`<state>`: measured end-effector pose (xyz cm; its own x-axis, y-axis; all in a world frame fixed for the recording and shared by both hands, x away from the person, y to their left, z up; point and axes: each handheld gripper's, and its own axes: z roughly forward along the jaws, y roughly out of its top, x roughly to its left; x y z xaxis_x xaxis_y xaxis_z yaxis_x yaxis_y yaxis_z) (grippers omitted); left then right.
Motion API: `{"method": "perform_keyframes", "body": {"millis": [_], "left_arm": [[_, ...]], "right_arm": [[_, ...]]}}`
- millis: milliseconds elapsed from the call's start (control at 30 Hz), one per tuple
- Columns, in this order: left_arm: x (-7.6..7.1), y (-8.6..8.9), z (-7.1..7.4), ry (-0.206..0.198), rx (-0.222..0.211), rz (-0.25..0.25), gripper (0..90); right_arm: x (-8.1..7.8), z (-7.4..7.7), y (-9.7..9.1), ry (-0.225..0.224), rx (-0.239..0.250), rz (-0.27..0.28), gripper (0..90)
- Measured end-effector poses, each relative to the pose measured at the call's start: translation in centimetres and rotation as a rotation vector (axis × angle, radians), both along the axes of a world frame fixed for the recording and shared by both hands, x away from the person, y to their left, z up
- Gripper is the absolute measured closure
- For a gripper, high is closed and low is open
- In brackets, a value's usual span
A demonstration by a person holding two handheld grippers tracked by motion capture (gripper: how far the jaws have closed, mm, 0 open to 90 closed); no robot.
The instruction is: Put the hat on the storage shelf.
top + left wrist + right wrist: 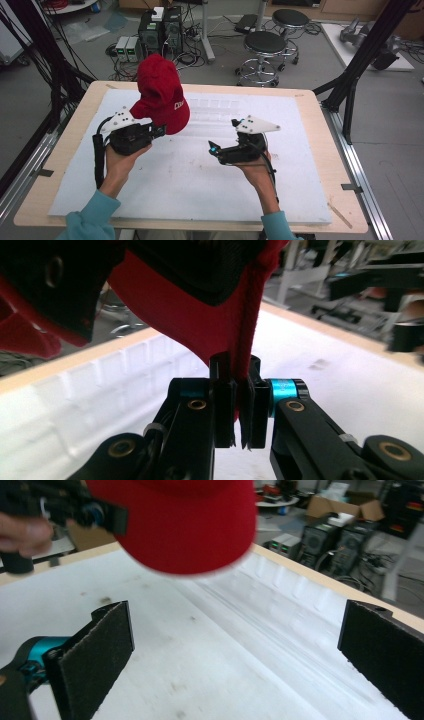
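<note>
Here, left tongs [159, 131] pinching the rim of a red baseball cap [161, 92], cap hanging raised above the white-covered desk [200, 185], right tongs [215, 150] gaping wide apart, holding nothing, just beside the cap.

The cap [160, 92] hangs above the table's [320, 210] left half, over the left claw [159, 131]; the right claw [216, 150] sits apart to its right, lower.
</note>
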<state>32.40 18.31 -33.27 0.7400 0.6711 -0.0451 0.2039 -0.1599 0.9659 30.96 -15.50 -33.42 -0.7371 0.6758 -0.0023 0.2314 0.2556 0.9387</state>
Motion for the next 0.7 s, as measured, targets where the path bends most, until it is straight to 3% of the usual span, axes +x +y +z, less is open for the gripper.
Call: {"method": "perform_keyframes", "body": {"millis": [67,133,400,700], "left_arm": [[0.7,0.0,0.4,-0.004,0.008,0.004,85.5],[1.1,-0.1,0.7,-0.015,0.026,0.014,85.5],[3.4,-0.2,1.5,-0.035,0.132,0.027,85.5],[5.9,-0.1,1.3,-0.025,0.176,0.059,85.5]], "right_arm": [[-0.2,-0.2,-1.0,0.004,-0.008,-0.029,0.3],[-0.6,-0.4,-2.2,-0.007,0.014,-0.050,0.3],[-1.8,-1.9,-6.0,0.016,-0.005,-0.127,0.4],[-2.9,-4.5,-9.6,0.043,0.006,-0.186,0.4]]}}
